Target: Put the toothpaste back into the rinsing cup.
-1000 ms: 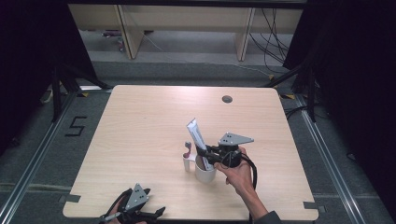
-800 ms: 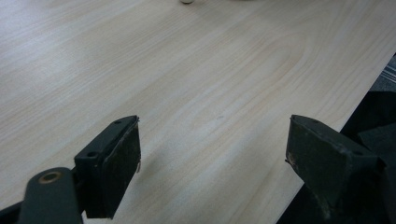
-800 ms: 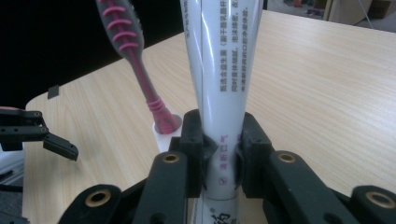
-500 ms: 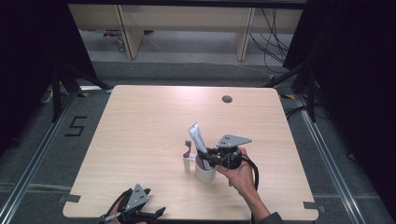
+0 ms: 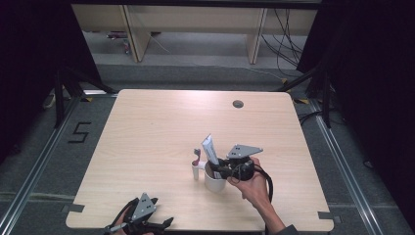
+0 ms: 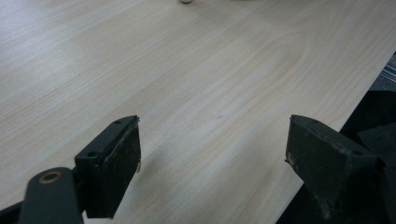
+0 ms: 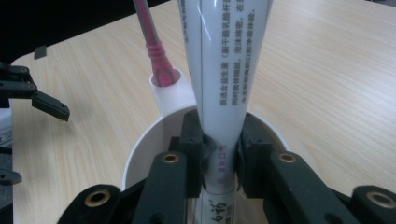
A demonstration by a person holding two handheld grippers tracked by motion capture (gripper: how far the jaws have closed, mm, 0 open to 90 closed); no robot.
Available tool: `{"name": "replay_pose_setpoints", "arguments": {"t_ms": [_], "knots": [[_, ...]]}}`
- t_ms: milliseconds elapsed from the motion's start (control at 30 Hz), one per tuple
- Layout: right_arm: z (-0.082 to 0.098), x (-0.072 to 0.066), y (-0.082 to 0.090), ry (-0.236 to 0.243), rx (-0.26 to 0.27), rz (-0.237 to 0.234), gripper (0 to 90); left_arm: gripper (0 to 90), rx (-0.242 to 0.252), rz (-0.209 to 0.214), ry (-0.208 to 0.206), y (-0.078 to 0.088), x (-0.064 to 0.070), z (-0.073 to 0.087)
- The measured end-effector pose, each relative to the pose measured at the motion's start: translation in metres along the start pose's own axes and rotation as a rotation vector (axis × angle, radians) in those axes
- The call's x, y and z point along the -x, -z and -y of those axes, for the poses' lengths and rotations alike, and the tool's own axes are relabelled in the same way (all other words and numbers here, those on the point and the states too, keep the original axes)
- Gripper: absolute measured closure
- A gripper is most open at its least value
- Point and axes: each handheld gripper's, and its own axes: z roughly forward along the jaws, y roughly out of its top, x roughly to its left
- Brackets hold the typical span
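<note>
two grippers show in the high view. the right gripper (image 5: 219,168), held by the person's right hand (image 5: 252,183), sits at the rim of a white cup (image 5: 214,182) near the middle of the table (image 5: 156,127), a little toward the person's side. a white toothpaste tube (image 5: 211,149) rises tilted out of the cup, its lower end hidden by the gripper and the cup wall. a small side holder (image 5: 195,171) on the cup's left carries a pink toothbrush (image 5: 196,155); it is too small here to make out its head. the left gripper (image 5: 164,224) lies at the near edge of the table, well apart from the cup, partly cut off by the bottom of the frame.

left gripper view: its two black jaws stand wide apart with nothing between them, only bare wood of the table (image 6: 196,70) under them. a small pale object (image 6: 187,1) is cut off at the top edge and cannot be identified.

right gripper view: the jaws are clamped on the toothpaste tube (image 7: 229,84), pads pressing both sides of it just above the cup (image 7: 140,149) rim. the tube stands nearly upright inside the cup; its top runs out of frame and its bottom is hidden behind the jaws. the toothbrush (image 7: 152,42) handle stands in the side holder (image 7: 173,91), touching the cup, with its upper part cut off. the left gripper (image 7: 32,95) shows far off at the left edge.
</note>
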Motion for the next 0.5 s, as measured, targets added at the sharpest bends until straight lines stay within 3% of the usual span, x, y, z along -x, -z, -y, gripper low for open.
{"name": "replay_pose_setpoints", "arguments": {"t_ms": [67,400,433,500], "knots": [[0.0011,0.0017,0.0002,0.021,-0.01,-0.004,75.5,17.6,0.0,0.0,0.0,-0.0001,0.0001,0.0],[0.0007,0.0005,0.0065,-0.022,0.007,-0.014,73.0,17.6,-0.003,-0.001,-0.002,0.0,0.0001,0.0001],[0.0004,0.0029,0.0066,0.009,0.016,-0.003,73.0,17.6,-0.003,-0.001,-0.002,0.0,0.0001,0.0001],[0.0008,0.003,0.0064,0.001,0.025,-0.02,72.4,17.6,-0.003,-0.001,-0.003,0.0001,0.0,0.0001]]}}
